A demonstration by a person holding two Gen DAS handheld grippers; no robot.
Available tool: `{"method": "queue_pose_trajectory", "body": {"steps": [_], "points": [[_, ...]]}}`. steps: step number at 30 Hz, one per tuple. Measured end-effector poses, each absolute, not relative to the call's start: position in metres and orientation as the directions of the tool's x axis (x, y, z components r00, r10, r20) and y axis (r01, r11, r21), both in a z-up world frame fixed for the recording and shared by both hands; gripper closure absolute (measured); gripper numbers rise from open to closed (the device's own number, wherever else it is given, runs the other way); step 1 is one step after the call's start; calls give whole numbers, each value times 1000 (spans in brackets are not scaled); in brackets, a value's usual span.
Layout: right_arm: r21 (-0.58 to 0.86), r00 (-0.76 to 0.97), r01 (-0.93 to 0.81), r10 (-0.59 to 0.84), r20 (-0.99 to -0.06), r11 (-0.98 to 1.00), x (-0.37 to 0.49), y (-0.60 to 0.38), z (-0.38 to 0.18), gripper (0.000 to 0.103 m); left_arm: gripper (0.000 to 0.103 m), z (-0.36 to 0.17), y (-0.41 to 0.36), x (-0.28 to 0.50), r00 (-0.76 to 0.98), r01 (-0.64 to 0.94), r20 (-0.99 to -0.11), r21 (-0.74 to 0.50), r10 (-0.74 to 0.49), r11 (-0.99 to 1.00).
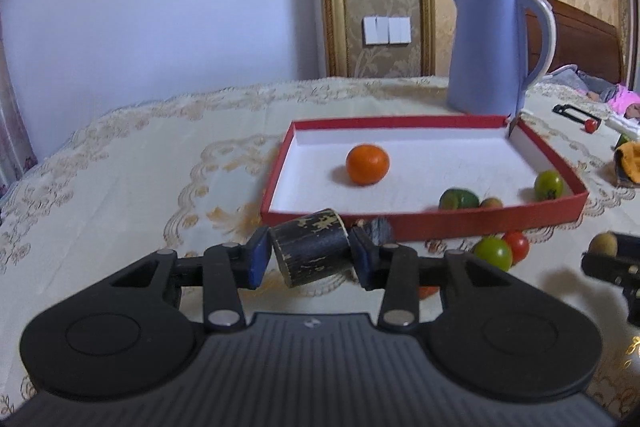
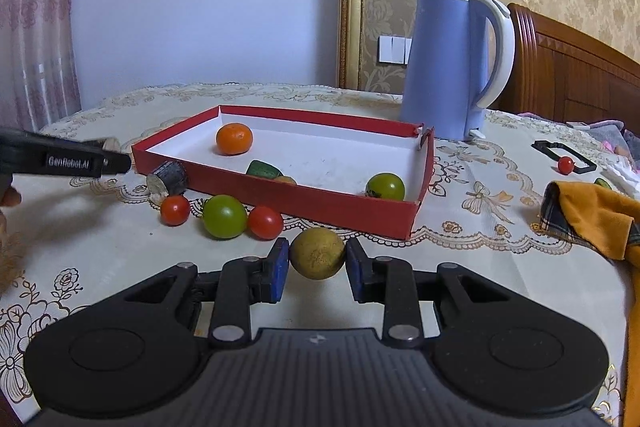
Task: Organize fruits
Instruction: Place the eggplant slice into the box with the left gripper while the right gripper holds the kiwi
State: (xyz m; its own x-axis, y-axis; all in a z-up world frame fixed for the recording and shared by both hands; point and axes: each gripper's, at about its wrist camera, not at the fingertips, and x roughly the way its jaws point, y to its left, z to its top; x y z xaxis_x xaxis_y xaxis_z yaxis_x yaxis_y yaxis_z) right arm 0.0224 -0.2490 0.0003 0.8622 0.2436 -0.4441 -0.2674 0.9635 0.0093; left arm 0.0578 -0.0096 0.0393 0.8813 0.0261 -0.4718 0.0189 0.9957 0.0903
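Observation:
My left gripper [image 1: 312, 259] is shut on a dark, stubby cylinder [image 1: 310, 253], held just above the cloth in front of the red tray [image 1: 440, 221]. A second dark piece [image 2: 168, 179] lies against the tray's near wall. Inside the tray are an orange [image 1: 367, 164], a green tomato [image 1: 549, 185], a green piece [image 1: 458, 199] and a small brown fruit [image 1: 491, 203]. My right gripper [image 2: 317, 259] is shut on a round yellowish fruit [image 2: 317, 253], near the tray's front. A green tomato [image 2: 224, 217] and two red tomatoes [image 2: 265, 223] lie on the cloth beside it.
A blue kettle [image 2: 452, 67] stands behind the tray's far right corner. An orange cloth [image 2: 592, 219] lies at the right, and beyond it a black frame [image 2: 560, 147] with a red tomato [image 2: 566, 165]. The embroidered tablecloth [image 1: 140, 167] stretches away to the left.

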Motion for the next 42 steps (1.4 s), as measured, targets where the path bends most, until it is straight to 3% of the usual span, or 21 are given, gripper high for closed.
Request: {"method": "queue_pose_trajectory", "body": {"steps": [20,42], "points": [[30,863,-281,267,-428,959,17,-254,1,73,64,54,-74,148,862,96,-507,151,-7,984],[31,858,-314,298,-418,949,13,-256,6,73,64,34,-121,249,806,91,-588,226,62,970]]}}
